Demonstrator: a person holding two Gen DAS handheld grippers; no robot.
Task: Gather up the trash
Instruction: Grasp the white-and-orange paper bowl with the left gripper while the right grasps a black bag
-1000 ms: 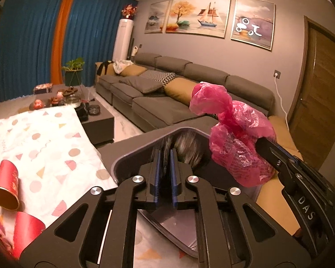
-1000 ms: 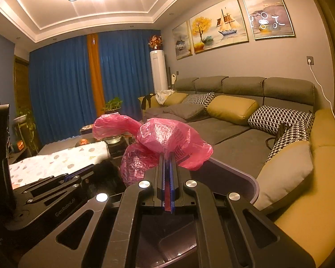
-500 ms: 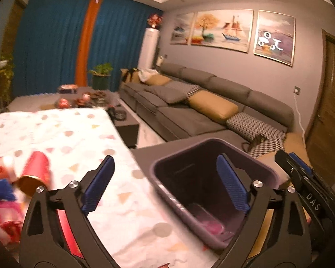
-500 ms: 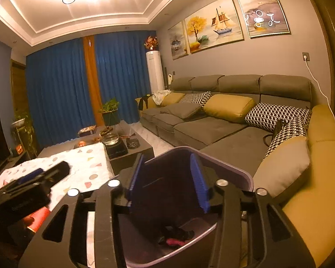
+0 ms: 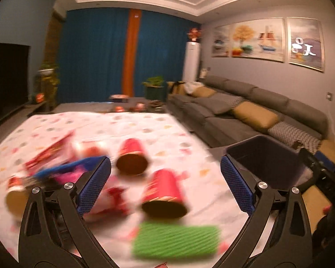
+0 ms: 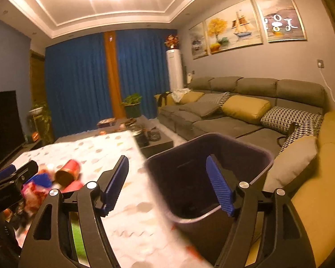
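Left gripper (image 5: pixel 165 184) open over patterned tablecloth (image 5: pixel 145 125); grey sofa (image 5: pixel 245 109) beyond.

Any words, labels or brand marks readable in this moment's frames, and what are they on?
Nothing reads clearly.
Rightmost painting: white marks, glare-smeared, unreadable.
Red cups: gold print, blurred.
Red wrappers: print smeared by motion.
Left gripper body: faint lettering, too small and dark.
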